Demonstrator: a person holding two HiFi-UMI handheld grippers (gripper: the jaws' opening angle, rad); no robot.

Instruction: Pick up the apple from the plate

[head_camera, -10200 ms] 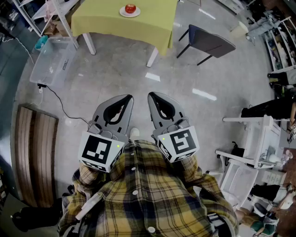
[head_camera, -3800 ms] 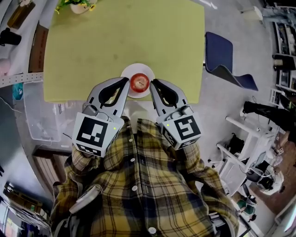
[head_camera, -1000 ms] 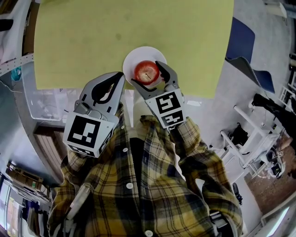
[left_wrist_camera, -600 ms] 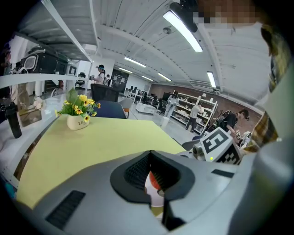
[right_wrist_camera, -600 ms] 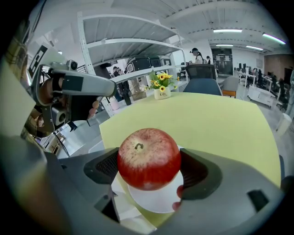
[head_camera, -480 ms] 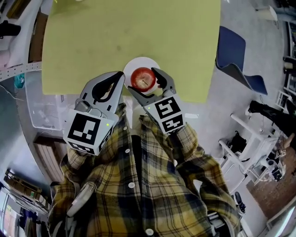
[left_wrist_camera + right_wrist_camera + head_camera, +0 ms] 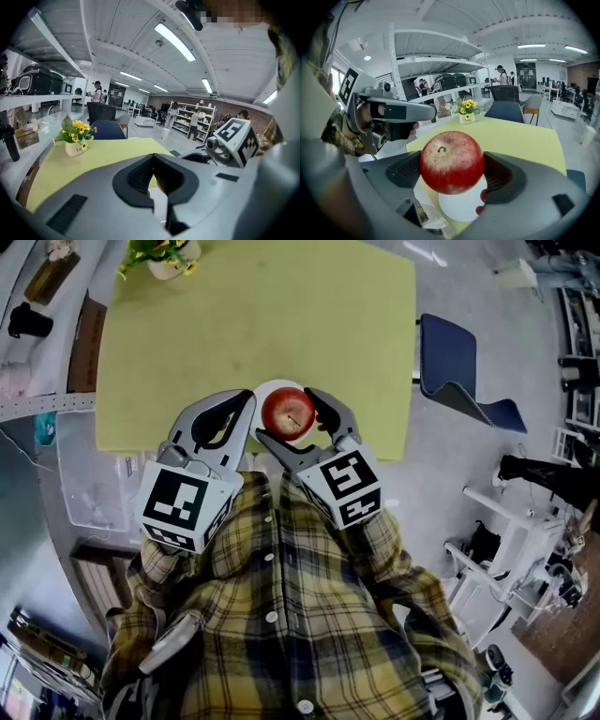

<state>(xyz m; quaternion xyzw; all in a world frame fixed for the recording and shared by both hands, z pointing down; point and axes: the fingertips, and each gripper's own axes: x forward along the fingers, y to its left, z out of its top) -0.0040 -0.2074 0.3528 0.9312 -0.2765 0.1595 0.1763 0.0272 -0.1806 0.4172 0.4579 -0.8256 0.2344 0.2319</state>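
The red apple [image 7: 288, 412] [image 7: 451, 161] sits between the jaws of my right gripper [image 7: 291, 420] [image 7: 452, 174], which is shut on it. It hangs a little above the white plate [image 7: 265, 387] [image 7: 461, 207], clear of it. The plate lies near the front edge of the yellow table [image 7: 253, 324]. My left gripper [image 7: 247, 399] [image 7: 152, 159] hovers just left of the plate, jaws together and holding nothing. In the right gripper view the left gripper [image 7: 393, 112] shows at the left, beside the apple.
A small pot of yellow flowers [image 7: 164, 254] [image 7: 75, 140] [image 7: 467, 112] stands at the table's far left corner. A dark blue chair [image 7: 459, 371] stands right of the table. A clear plastic bin [image 7: 80, 484] is on the floor at the left.
The right gripper, shut on the apple, has raised it off the plate. The left gripper has kept its place beside the plate. The head view has shifted a little.
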